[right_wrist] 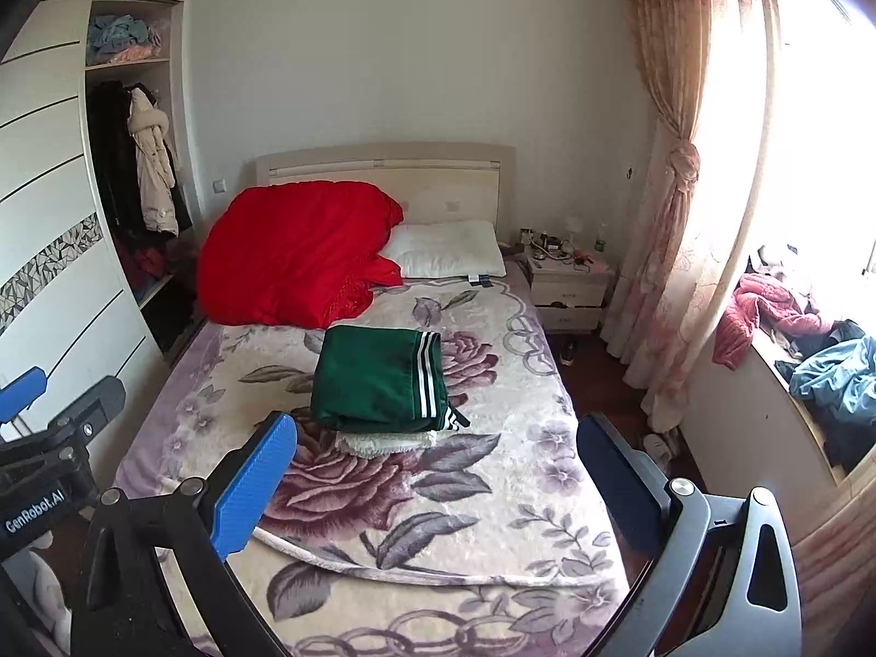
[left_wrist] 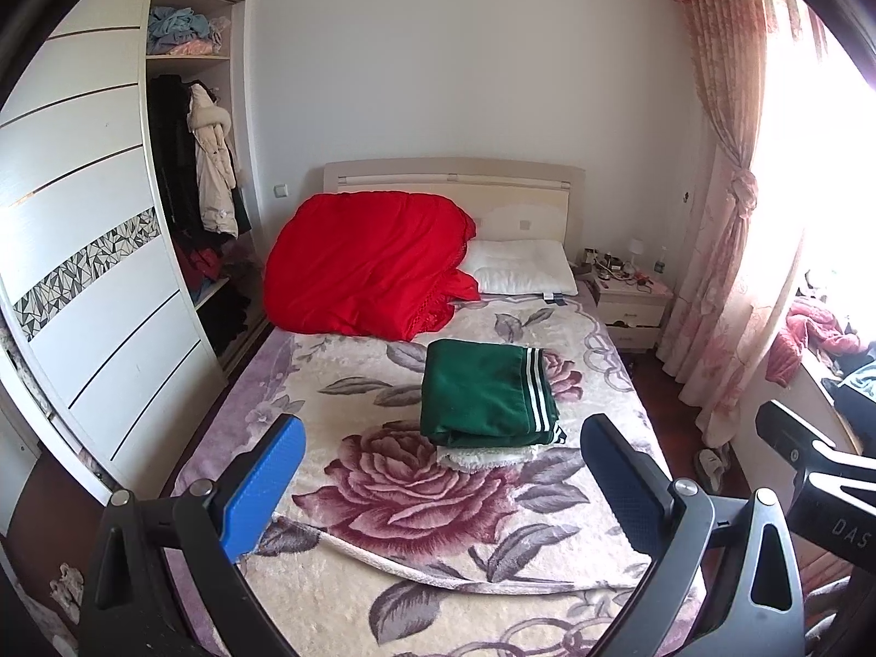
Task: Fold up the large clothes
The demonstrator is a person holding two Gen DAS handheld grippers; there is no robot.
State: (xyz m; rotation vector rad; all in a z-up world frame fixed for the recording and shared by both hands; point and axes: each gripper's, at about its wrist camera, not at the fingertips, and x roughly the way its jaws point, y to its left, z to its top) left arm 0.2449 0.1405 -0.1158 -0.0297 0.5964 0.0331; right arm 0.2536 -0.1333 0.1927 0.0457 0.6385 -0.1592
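Note:
A folded green garment with white stripes [left_wrist: 484, 391] lies on top of a folded white garment [left_wrist: 482, 459] in the middle of the floral bed [left_wrist: 383, 575]. It also shows in the right wrist view [right_wrist: 378, 380], on the white garment [right_wrist: 383, 442]. My left gripper [left_wrist: 441, 487] is open and empty, held above the foot of the bed, short of the pile. My right gripper [right_wrist: 435, 484] is open and empty, beside the left one. The right gripper's body shows at the left view's right edge [left_wrist: 816, 460].
A red quilt [left_wrist: 367, 263] and white pillow [left_wrist: 523, 268] lie at the head of the bed. An open wardrobe [left_wrist: 191, 191] stands left. A nightstand [left_wrist: 629, 295], pink curtain [left_wrist: 728, 219] and a ledge with loose clothes [right_wrist: 810, 345] are right. Shoes [right_wrist: 660, 446] lie on the floor.

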